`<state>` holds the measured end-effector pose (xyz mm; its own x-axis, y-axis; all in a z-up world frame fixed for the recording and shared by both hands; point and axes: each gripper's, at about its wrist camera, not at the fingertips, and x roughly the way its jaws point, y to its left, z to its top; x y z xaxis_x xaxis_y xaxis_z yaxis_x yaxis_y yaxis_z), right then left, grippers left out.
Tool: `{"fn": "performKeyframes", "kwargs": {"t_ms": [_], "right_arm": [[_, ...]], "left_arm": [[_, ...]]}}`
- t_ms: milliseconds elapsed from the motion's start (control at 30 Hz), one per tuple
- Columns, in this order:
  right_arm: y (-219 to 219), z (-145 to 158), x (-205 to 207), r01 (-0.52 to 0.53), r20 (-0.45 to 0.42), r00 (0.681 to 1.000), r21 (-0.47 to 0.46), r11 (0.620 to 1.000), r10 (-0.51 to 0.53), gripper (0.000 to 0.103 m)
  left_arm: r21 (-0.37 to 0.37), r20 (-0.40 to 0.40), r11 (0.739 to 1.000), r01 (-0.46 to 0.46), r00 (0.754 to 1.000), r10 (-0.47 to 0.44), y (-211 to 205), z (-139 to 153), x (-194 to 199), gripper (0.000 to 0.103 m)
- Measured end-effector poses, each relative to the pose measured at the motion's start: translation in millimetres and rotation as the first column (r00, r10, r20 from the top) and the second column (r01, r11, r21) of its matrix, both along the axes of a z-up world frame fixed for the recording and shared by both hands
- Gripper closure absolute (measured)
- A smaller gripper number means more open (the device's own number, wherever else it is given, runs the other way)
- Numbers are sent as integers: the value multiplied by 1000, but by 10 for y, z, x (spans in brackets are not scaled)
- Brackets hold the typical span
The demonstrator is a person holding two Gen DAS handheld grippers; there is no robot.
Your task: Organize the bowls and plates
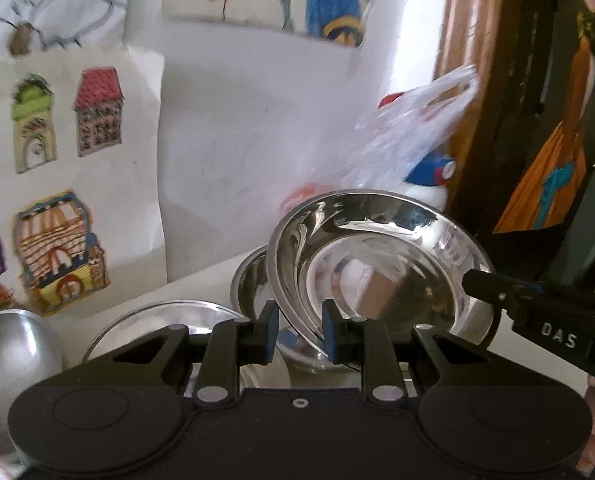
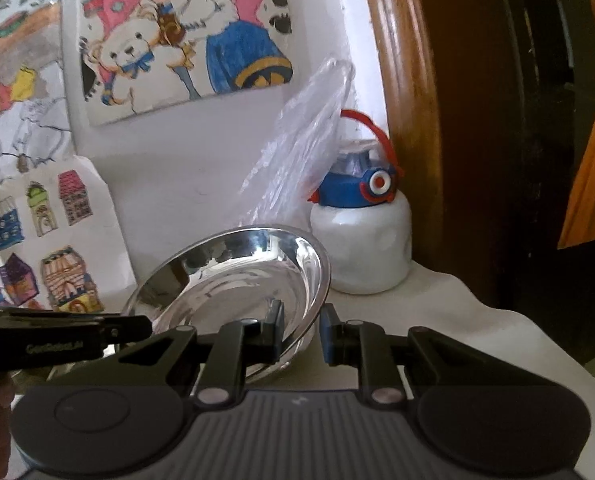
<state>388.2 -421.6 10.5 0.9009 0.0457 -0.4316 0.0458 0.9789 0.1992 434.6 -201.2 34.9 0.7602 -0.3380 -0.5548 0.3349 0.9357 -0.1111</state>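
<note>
Both grippers' fingers straddle the tilted steel plate's [image 1: 377,264] rim, parted, above a white-clothed table [image 2: 437,320] against a drawing-covered wall [image 1: 225,128].

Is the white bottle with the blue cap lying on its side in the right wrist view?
No, the white bottle stands upright behind the steel plate.

shiny steel plate [image 1: 377,264], tilted, over bowl [image 1: 251,280]

At the frame's centre, the right tool [image 2: 300,332] straddles the near rim of a tilted steel plate [image 2: 237,276], one finger inside, the other outside. The left tool [image 2: 137,326] enters from the left edge, touching the plate's left rim. Right of centre, a white bottle [image 2: 363,252] with a blue-and-red lid stands on the desk [image 2: 477,320], a clear plastic bag [image 2: 297,152] beside it.
</note>
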Motion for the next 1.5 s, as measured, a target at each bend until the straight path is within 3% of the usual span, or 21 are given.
{"fn": "performKeyframes", "kwargs": {"t_ms": [200, 667, 833, 967, 1033, 1133, 1200, 1367, 1500], "right_arm": [[25, -156, 240, -6, -45, 999, -5, 1000, 5, 81], [161, -300, 369, -33, -121, 992, -5, 999, 32, 79], [205, -306, 446, -39, -141, 989, -12, 999, 37, 70], [210, -312, 445, -42, -140, 989, -4, 999, 41, 66], [197, -318, 429, -40, -141, 989, 3, 999, 40, 62], [184, -298, 380, -32, -124, 992, 13, 999, 33, 43], [190, -265, 330, -29, -113, 993, 16, 999, 31, 37], [265, -134, 125, -22, -72, 997, 24, 999, 24, 14], [402, 15, -99, -23, -23, 999, 34, 999, 24, 7]], "left_arm": [[38, -6, 999, -18, 1000, 18, -21, -104, 311, 79], [131, -68, 991, -40, 996, 49, -20, -223, 538, 79], [161, -79, 986, -41, 995, 54, -81, -210, 613, 79], [134, -92, 991, -32, 995, 44, -89, -206, 613, 78], [128, -88, 991, -25, 995, 37, -78, -195, 605, 72], [110, -80, 994, -20, 996, 29, 1, -172, 552, 60], [85, -74, 996, -13, 997, 19, 66, -137, 506, 47], [52, -30, 999, 1, 1000, 0, 262, 29, 377, 30], [41, 23, 999, 5, 1000, -6, 507, 182, 245, 15]]}}
